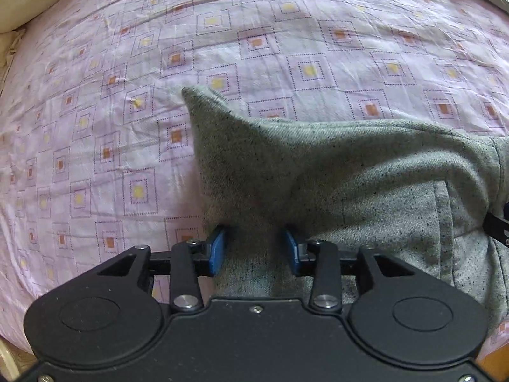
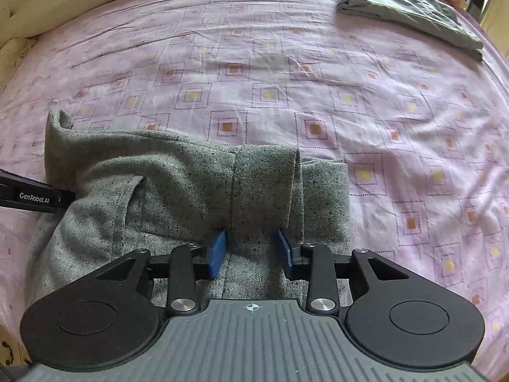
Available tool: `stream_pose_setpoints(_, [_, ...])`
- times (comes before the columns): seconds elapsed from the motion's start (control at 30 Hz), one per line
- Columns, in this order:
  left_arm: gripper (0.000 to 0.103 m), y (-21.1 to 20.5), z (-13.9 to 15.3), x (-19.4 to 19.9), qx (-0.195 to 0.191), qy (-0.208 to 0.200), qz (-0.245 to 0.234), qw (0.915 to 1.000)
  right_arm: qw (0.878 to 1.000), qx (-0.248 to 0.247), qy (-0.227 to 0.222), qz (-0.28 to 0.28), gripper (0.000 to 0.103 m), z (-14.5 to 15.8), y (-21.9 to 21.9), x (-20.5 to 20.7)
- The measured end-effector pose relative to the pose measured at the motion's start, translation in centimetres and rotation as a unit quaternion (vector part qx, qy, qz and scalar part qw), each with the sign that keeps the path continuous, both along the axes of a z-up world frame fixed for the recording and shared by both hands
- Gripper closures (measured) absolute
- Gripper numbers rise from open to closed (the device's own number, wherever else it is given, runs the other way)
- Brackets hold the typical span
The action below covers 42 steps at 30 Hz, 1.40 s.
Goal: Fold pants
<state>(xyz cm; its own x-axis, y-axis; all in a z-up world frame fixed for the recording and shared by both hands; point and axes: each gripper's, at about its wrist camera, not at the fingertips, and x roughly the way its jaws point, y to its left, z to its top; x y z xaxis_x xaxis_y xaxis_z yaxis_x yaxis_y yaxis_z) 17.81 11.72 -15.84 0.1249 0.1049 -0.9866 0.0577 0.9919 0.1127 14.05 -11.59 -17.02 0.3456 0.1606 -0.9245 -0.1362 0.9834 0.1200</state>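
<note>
Grey speckled pants lie on a pink patterned bed sheet. My left gripper is shut on the pants' left end; the fabric bunches up between the blue pads and lifts into a peak. My right gripper is shut on the pants near a cuffed edge with a seam. The cloth folds over itself ahead of the fingers. The left gripper's body shows at the left edge of the right wrist view, against the pants.
A folded grey-green cloth lies at the bed's far right corner. A cream padded headboard curves along the far left. The bed sheet stretches ahead of both grippers.
</note>
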Motion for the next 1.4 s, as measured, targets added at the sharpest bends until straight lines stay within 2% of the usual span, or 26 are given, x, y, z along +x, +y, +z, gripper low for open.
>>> stream_pose_setpoints(0.37, [0.04, 1.3, 0.4, -5.9, -0.004, 0.012, 0.053, 0.9985, 1.0, 0.006, 0.001, 0.009, 0.067, 0.5, -1.3, -4.2])
stream_pose_setpoints(0.5, [0.032, 1.8, -0.3, -7.1, -0.002, 0.017, 0.059, 0.9981, 1.0, 0.009, 0.002, 0.023, 0.061, 0.5, -1.9, -4.9])
stream_pose_setpoints(0.6, [0.031, 2.4, -0.5, -7.4, -0.012, 0.012, 0.057, 0.9982, 0.999, 0.029, -0.008, 0.028, 0.061, 1.0, -2.9, -4.9])
stream_pose_setpoints(0.73, [0.031, 3.2, -0.3, -6.7, -0.029, -0.004, 0.054, 0.9981, 0.996, 0.073, -0.049, -0.02, 0.061, 1.9, -6.0, -3.9])
stream_pose_setpoints(0.97, [0.023, 4.4, -1.1, -5.3, -0.047, -0.013, 0.082, 0.9954, 0.989, 0.148, 0.017, -0.027, 0.06, -1.2, -9.2, -0.9])
stream_pose_setpoints(1.1, [0.008, 4.7, -1.6, -5.5, -0.036, -0.024, 0.078, 0.996, 0.982, 0.178, 0.044, -0.036, 0.05, -2.8, -9.9, -0.5])
stream_pose_setpoints(1.2, [0.0, 5.5, -2.1, -5.7, -0.043, -0.025, 0.088, 0.9949, 0.979, 0.192, 0.057, -0.032, 0.045, -3.6, -9.9, -0.3])
stream_pose_setpoints(1.3, [0.0, 6.5, -2.4, -5.8, -0.065, -0.02, 0.104, 0.9922, 0.978, 0.199, 0.057, -0.02, 0.038, -3.8, -9.7, 0.2])
stream_pose_setpoints(1.4, [0.0, 7.3, -2.6, -5.5, -0.074, -0.017, 0.106, 0.9914, 0.977, 0.203, 0.059, -0.014, 0.036, -3.9, -9.4, 0.7])
